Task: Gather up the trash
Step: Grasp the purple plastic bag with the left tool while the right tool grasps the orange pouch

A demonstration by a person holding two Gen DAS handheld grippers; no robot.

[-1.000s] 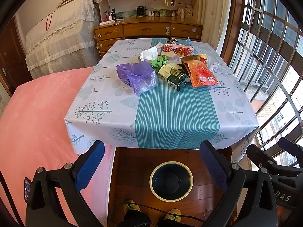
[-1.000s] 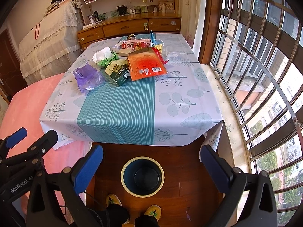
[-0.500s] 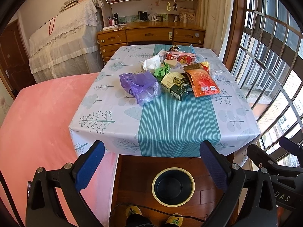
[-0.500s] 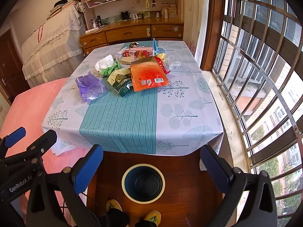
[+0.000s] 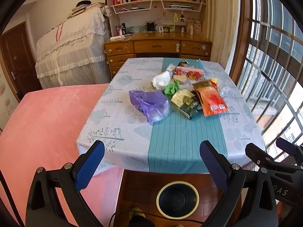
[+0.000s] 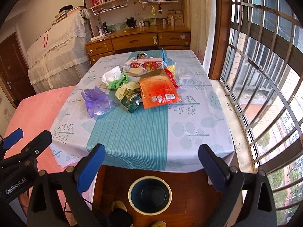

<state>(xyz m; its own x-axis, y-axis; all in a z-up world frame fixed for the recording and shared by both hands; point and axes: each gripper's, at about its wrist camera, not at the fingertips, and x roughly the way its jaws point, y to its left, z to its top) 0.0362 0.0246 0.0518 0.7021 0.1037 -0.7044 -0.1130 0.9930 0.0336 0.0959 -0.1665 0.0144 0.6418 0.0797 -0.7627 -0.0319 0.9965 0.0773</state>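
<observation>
A heap of trash lies at the far middle of the table (image 5: 117, 132): a purple plastic bag (image 5: 149, 104), a dark green packet (image 5: 187, 104), an orange packet (image 5: 212, 100), green crumpled paper (image 5: 171, 89), white tissue (image 5: 161, 79) and a red box (image 5: 189, 71). The same heap shows in the right wrist view, with the purple bag (image 6: 96, 100) and orange packet (image 6: 158, 90). A round dark bin (image 5: 178, 198) stands on the floor below the near table edge; it also shows in the right wrist view (image 6: 149, 194). My left gripper (image 5: 151, 162) and right gripper (image 6: 151, 162) are both open and empty, held before the near edge, well short of the trash.
A pink bed (image 5: 37, 123) lies left of the table. A barred window (image 6: 265, 75) runs along the right. A wooden dresser (image 5: 157, 47) and bookshelves stand behind the table. A lace-covered piece of furniture (image 5: 70, 53) stands at the back left.
Both views have tilted up and moved nearer the table; the bin has slid lower in frame. Both grippers stay open and empty.
</observation>
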